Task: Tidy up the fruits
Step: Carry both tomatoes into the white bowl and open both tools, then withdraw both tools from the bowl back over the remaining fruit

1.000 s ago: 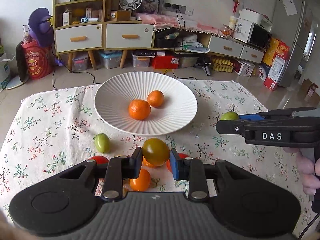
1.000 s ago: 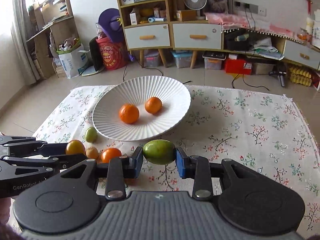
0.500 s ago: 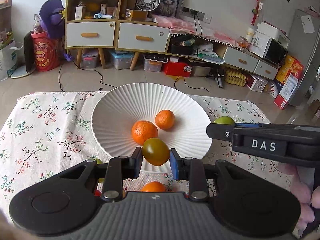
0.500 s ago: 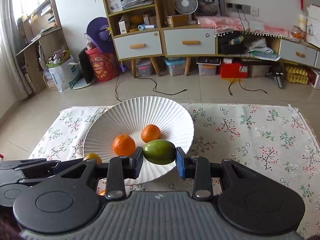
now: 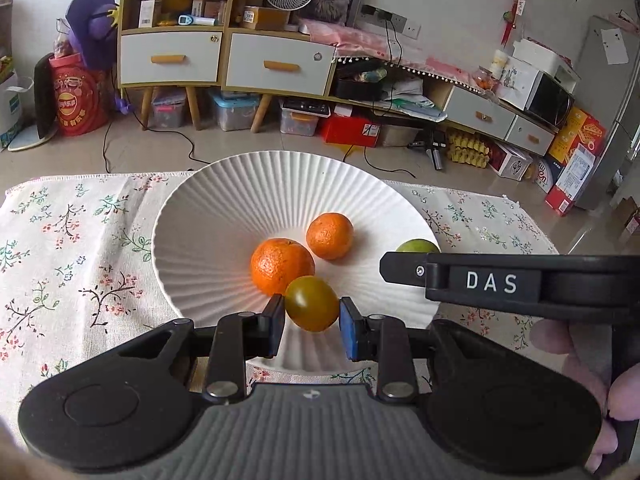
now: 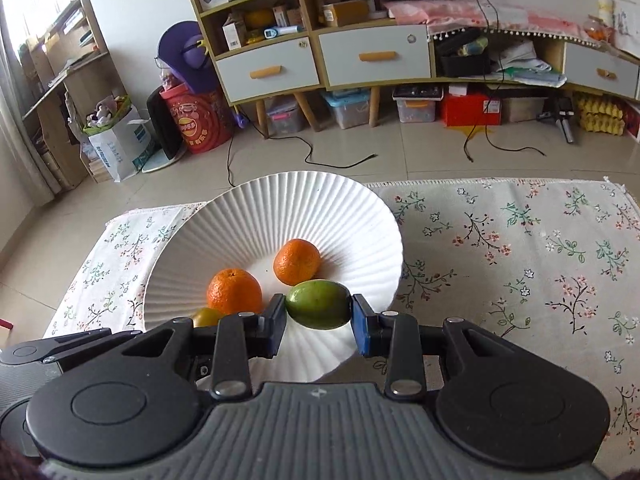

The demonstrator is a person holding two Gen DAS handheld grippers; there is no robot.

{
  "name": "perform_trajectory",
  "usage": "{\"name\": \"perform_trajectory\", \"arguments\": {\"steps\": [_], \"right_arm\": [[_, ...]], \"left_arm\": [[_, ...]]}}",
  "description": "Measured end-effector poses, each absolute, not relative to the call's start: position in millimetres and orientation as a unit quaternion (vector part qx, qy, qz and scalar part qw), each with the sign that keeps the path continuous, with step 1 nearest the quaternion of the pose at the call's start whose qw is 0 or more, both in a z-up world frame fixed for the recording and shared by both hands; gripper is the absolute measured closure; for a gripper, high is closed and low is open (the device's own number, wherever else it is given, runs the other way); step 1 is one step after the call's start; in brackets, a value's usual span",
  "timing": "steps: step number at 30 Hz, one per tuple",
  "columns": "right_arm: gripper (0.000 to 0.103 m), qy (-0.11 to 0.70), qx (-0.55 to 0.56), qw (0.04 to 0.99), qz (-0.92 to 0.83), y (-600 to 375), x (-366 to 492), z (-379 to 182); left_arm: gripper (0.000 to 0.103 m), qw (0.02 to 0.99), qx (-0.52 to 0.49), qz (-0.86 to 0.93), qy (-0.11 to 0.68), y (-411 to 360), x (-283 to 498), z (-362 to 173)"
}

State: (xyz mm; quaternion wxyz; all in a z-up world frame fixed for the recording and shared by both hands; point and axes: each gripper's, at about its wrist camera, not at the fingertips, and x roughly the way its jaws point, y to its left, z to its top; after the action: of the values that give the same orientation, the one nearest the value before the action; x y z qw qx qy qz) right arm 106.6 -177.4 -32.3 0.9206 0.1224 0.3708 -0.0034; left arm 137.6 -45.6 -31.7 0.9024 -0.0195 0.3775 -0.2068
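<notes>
A white ribbed plate (image 5: 224,200) (image 6: 320,200) sits on the floral tablecloth and holds two oranges (image 5: 282,266) (image 6: 234,292). My left gripper (image 5: 312,320) is shut on an olive-yellow fruit (image 5: 312,303) over the plate's near rim. My right gripper (image 6: 319,316) is shut on a green fruit (image 6: 319,304) above the plate's near right part. In the left wrist view the right gripper (image 5: 404,256) reaches in from the right with the green fruit (image 5: 416,246) showing above it. The olive fruit (image 6: 206,316) peeks out in the right wrist view.
The floral tablecloth (image 6: 520,248) (image 5: 72,240) spreads on both sides of the plate. Beyond the table's far edge is tiled floor, with cabinets (image 5: 224,56), storage boxes and cables. The other loose fruits are hidden under the gripper bodies.
Both grippers have moved forward from the near cloth to over the plate, each still carrying its fruit. The loose fruits on the cloth have dropped out of view.
</notes>
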Motion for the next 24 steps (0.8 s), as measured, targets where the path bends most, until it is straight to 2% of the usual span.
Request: {"name": "perform_trajectory", "arguments": {"steps": [14,18,24], "right_arm": [[0.072,0.370,0.161,0.915,0.005,-181.2,104.8,-33.1],[0.072,0.372,0.168,0.913,0.003,-182.2,105.3,-31.8],[0.064,0.369,0.161,0.915,0.009,-182.5,99.3,-25.3]], "left_arm": [[0.083,0.905,-0.013,-0.213,0.367,-51.3,145.2,-37.7],[0.071,0.904,-0.010,-0.215,0.368,-53.0,144.4,-35.0],[0.050,0.906,0.008,-0.214,0.366,-53.8,140.5,-29.6]]}}
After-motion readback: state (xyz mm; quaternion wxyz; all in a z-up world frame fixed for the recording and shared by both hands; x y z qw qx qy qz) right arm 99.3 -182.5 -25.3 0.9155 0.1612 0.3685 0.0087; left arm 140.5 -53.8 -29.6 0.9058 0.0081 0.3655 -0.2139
